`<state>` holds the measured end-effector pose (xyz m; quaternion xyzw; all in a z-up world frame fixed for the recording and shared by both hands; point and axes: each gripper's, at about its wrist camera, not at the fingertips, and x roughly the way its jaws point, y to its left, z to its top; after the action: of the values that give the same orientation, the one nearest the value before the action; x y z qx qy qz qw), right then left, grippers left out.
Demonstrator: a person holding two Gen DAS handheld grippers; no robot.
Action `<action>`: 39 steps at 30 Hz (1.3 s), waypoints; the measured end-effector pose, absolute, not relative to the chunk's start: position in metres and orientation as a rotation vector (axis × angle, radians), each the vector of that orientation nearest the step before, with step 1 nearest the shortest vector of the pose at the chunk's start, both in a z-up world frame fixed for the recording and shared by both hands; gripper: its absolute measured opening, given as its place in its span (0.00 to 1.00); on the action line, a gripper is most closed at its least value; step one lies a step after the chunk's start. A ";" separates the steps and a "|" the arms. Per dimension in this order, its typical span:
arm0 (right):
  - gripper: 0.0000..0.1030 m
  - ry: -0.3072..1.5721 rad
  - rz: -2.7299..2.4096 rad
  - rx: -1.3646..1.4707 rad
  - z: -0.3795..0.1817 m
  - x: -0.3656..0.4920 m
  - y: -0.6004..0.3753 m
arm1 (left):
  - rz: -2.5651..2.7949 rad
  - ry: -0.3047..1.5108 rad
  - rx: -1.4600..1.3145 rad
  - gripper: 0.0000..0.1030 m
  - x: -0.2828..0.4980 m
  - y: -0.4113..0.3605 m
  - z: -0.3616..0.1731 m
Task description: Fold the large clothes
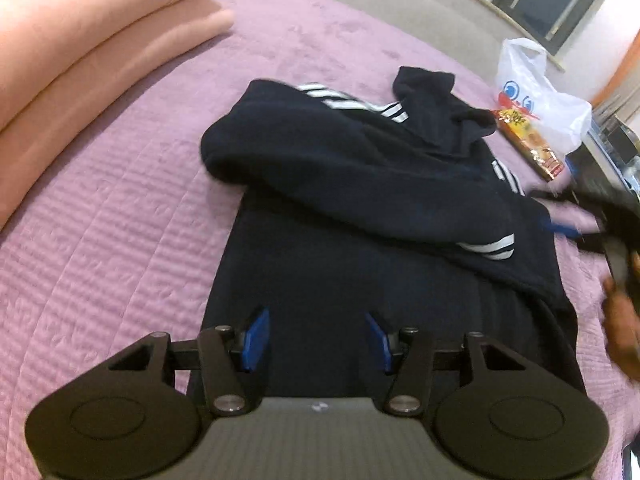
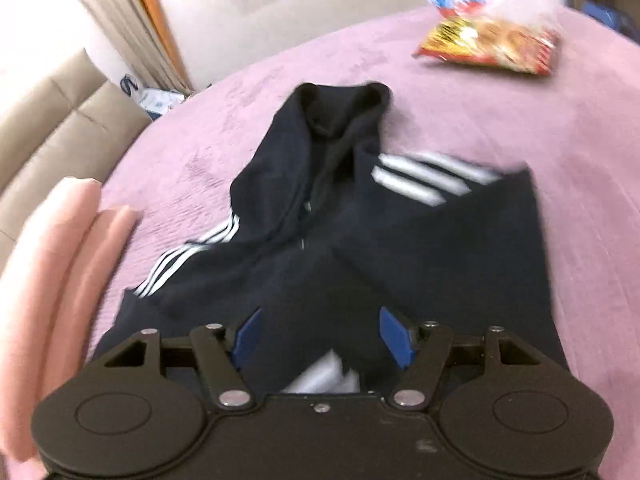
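A dark navy jacket point(image 1: 360, 200) with white sleeve stripes lies on the purple bedspread point(image 1: 120, 208), both sleeves folded across its body. Its collar point(image 2: 344, 108) points away from me in the right wrist view. My left gripper point(image 1: 317, 336) hangs open over the jacket's lower part, nothing between its blue pads point(image 1: 256, 338). My right gripper point(image 2: 320, 334) is open above the jacket point(image 2: 320, 240) too, its jaws wide with only cloth beneath. In the left wrist view the right gripper point(image 1: 576, 220) shows blurred at the jacket's right edge, a hand point(image 1: 620, 320) behind it.
A folded pink blanket point(image 1: 80, 48) lies along the left of the bed, also seen as pink blanket point(image 2: 60, 272). A white plastic bag point(image 1: 532, 88) and a red-yellow snack packet point(image 1: 528, 140) sit beyond the collar. A beige padded headboard point(image 2: 48, 128) borders the bed.
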<state>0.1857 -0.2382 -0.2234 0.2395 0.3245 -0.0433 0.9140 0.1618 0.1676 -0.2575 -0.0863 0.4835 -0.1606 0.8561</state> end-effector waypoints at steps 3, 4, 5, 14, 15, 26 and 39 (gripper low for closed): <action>0.76 0.751 -0.084 0.492 -0.230 0.224 -0.246 | -0.344 1.020 -0.158 0.53 0.159 0.163 -0.261; 0.76 0.796 -0.058 0.490 -0.235 0.235 -0.247 | -0.347 1.021 -0.147 0.53 0.159 0.158 -0.263; 0.76 0.839 -0.019 0.488 -0.240 0.244 -0.245 | -0.351 1.021 -0.140 0.53 0.158 0.155 -0.264; 0.11 0.544 0.235 0.304 -0.171 0.177 -0.216 | -0.345 1.044 -0.183 0.53 0.153 0.158 -0.272; 0.11 0.471 0.247 0.294 -0.158 0.160 -0.221 | -0.344 1.044 -0.188 0.53 0.153 0.159 -0.272; 0.67 0.845 0.052 0.181 -0.237 0.051 -0.282 | -0.328 1.044 -0.243 0.53 0.157 0.165 -0.273; 0.70 0.770 -0.048 0.671 -0.260 0.121 -0.303 | -0.343 1.050 -0.192 0.53 0.162 0.148 -0.274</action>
<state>0.1214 -0.3033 -0.2596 0.3210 0.3686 -0.0229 0.8721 0.1621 0.1481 -0.2740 -0.0912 0.4978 -0.1625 0.8470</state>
